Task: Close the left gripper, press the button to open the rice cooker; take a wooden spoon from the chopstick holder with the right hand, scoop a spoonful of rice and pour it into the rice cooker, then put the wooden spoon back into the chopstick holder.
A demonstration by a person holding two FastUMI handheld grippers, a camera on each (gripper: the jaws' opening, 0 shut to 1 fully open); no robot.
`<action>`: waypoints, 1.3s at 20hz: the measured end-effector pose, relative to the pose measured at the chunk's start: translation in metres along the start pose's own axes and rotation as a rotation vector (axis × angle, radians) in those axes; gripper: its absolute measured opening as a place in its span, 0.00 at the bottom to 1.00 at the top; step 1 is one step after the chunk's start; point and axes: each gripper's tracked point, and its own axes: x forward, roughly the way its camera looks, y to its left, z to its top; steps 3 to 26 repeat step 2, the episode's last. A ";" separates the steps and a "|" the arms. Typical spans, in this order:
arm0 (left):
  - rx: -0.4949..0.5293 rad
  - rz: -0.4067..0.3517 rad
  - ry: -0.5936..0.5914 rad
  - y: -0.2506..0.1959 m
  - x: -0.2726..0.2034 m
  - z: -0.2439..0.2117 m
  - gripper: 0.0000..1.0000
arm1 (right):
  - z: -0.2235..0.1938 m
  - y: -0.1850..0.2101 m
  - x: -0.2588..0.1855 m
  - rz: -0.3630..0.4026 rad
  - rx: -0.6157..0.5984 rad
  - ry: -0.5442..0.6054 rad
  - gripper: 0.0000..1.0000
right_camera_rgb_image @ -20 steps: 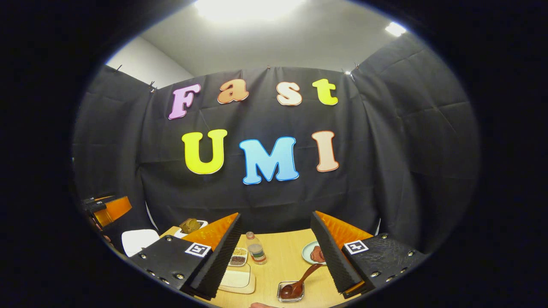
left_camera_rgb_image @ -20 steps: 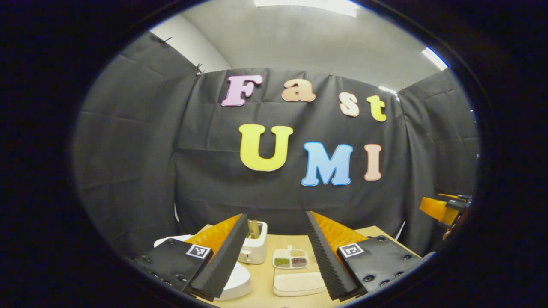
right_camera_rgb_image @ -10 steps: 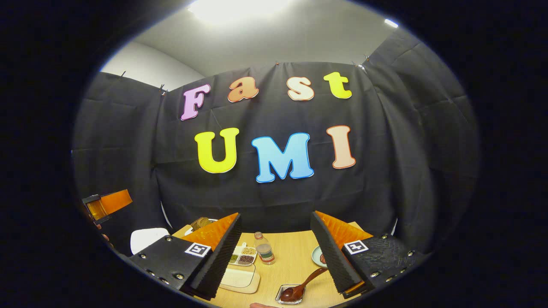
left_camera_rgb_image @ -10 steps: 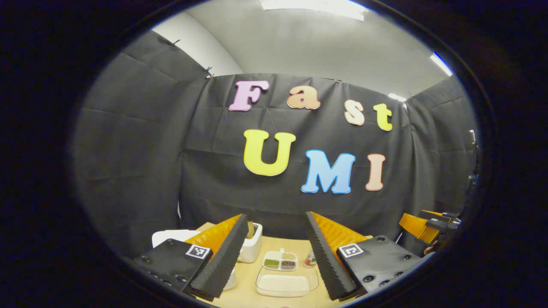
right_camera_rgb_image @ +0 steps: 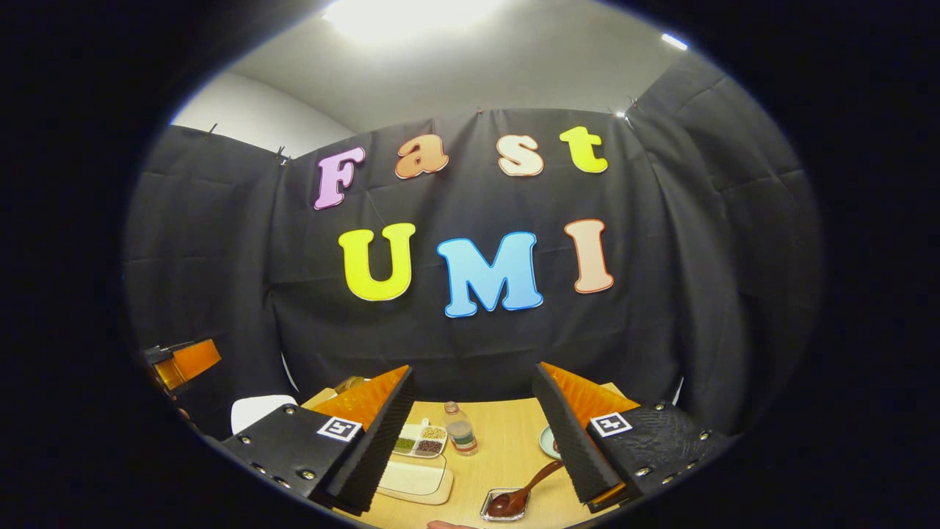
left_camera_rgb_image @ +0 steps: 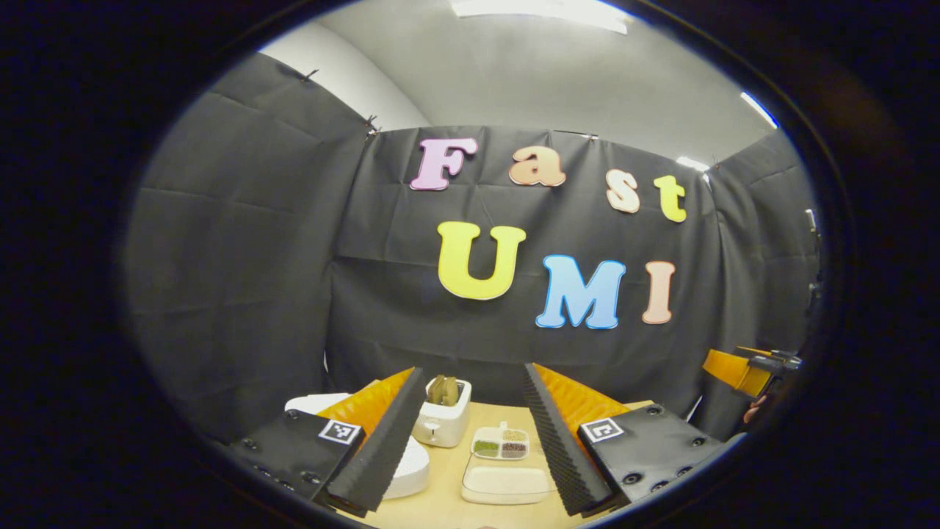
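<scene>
Wooden table (left_camera_rgb_image: 448,477) below both grippers, held high and level. Rice cooker (left_camera_rgb_image: 411,466), white, lid down, sits at the table's left, partly hidden by the left gripper (left_camera_rgb_image: 470,433), whose jaws stand wide apart and empty. Just behind the cooker, the white chopstick holder (left_camera_rgb_image: 443,420) with wooden utensils upright in it. Rice tray (left_camera_rgb_image: 505,485) nearer, centre. Right gripper (right_camera_rgb_image: 474,433) also spread, empty. Judgement: first step not begun; clench the left fingers fully before descending, then press squarely on the cooker's button, which cannot be made out here.
</scene>
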 end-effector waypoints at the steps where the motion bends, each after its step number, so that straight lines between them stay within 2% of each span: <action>1: -0.006 -0.010 -0.002 0.000 0.001 0.002 0.92 | 0.002 0.003 -0.002 -0.010 -0.002 -0.003 0.97; 2: -0.014 -0.028 0.001 0.000 0.000 0.000 0.93 | 0.002 0.005 -0.002 -0.022 -0.002 -0.005 0.97; 26: -0.014 -0.028 0.001 0.000 0.000 0.000 0.93 | 0.002 0.005 -0.002 -0.022 -0.002 -0.005 0.97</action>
